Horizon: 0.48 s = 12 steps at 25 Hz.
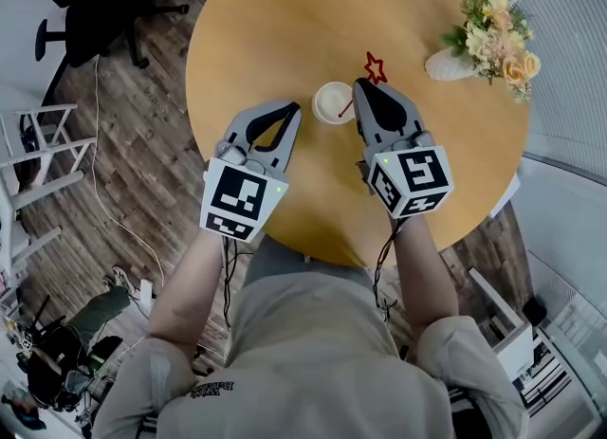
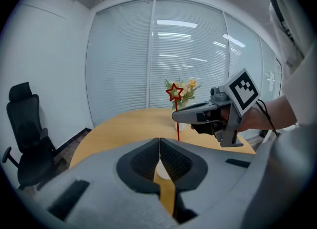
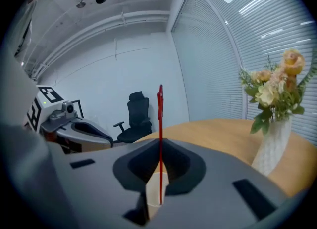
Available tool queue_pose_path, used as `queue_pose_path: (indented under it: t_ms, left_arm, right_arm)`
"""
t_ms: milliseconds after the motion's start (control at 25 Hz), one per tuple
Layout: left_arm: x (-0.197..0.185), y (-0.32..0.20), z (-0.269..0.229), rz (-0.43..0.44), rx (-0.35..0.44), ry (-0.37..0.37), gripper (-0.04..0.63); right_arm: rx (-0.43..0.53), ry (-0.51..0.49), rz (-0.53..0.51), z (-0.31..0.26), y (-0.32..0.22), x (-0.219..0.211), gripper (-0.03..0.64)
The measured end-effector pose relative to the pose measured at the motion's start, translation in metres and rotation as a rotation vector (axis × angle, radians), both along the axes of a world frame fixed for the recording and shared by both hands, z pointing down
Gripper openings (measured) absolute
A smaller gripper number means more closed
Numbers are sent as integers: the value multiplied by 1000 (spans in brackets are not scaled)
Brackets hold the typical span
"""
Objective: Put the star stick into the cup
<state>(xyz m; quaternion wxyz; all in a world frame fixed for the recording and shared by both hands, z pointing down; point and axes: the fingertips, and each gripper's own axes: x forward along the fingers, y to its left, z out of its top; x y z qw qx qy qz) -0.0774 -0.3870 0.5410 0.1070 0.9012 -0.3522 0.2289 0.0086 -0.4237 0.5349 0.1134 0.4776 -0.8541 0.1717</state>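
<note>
Star stick point(image 1: 377, 68) upright, clamped between right gripper point(image 1: 363, 86) jaws, lower end at cup point(image 1: 327, 100)

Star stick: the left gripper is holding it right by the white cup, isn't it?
Not quite. The right gripper is the one holding the star stick, as the right gripper view shows. The left gripper is shut on nothing. The stick is indeed right by the white cup.

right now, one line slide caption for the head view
The right tool holds the star stick, lower end at the white cup; left tool shut beside it.
</note>
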Motion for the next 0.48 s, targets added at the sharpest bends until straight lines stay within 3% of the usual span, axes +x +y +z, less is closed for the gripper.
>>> queue_pose_path:
  t_ms: [480]
  left_arm:
    - [6,16,23,26,-59,-18,21]
  right_arm:
    - [-118,21,84,44,14,14,34]
